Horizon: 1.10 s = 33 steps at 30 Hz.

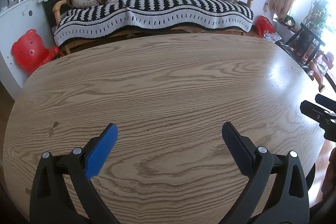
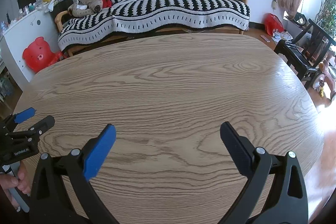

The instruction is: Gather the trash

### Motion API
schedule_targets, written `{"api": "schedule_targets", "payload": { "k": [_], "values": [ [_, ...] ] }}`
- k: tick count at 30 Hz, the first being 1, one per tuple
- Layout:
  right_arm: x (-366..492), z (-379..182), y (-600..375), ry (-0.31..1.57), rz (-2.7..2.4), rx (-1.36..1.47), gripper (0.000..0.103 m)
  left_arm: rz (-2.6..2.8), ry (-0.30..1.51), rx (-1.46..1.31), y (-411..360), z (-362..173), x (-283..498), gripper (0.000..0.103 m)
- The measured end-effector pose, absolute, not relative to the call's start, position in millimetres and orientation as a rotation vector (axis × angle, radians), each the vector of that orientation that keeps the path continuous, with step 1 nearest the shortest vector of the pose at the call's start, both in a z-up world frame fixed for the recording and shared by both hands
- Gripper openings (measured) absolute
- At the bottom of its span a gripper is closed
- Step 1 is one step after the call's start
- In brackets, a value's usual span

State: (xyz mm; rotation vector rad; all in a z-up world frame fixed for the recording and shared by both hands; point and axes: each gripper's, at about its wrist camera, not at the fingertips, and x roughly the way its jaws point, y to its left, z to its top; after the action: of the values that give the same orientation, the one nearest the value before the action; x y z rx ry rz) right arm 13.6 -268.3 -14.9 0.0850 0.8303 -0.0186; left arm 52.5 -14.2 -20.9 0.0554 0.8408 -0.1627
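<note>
The left claw (image 1: 169,131) and the right claw (image 2: 168,131) are both spread wide, holding nothing, above the wooden table (image 1: 168,81).

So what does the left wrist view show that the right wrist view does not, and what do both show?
Only the left wrist view shows the right gripper at its right edge and small stains on the table.

Only the right wrist view shows the left gripper at its left edge, the hand holding its handle, and a black chair in full.

Both show the wooden table with no trash on it, the striped sofa, the red bear stool, a red bag and open jaws.
</note>
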Motion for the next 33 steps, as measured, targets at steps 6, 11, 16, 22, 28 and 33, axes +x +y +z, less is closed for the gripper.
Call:
{"api": "schedule_targets", "payload": {
  "k": [6, 11, 16, 22, 28, 33],
  "values": [
    [13.3, -14.8, -268.7, 0.829, -0.018, 0.086, 0.096, -0.162, 0.841, 0.055, -14.5, -20.7, 52.2, 0.096],
    [13.5, -14.9, -268.7, 0.831, -0.018, 0.085, 0.096, -0.161, 0.841, 0.055, -14.5, -20.4, 51.8, 0.096],
    [13.1, -15.1, -269.3, 0.83, -0.019, 0.087, 0.096, -0.162, 0.842, 0.056, -15.8, -21.2, 52.0, 0.096],
    [12.8, -15.0, -269.5, 0.83, -0.018, 0.083, 0.096, -0.162, 0.842, 0.058, -17.4, -22.4, 50.0, 0.096],
    [13.6, -14.9, -269.0, 0.83, -0.019, 0.084, 0.096, -0.162, 0.844, 0.055, -18.2, -22.8, 50.2, 0.096],
    [11.3, -15.7, -271.7, 0.832, -0.021, 0.087, 0.096, -0.162, 0.844, 0.055, -18.6, -22.0, 50.1, 0.096]
  ]
}}
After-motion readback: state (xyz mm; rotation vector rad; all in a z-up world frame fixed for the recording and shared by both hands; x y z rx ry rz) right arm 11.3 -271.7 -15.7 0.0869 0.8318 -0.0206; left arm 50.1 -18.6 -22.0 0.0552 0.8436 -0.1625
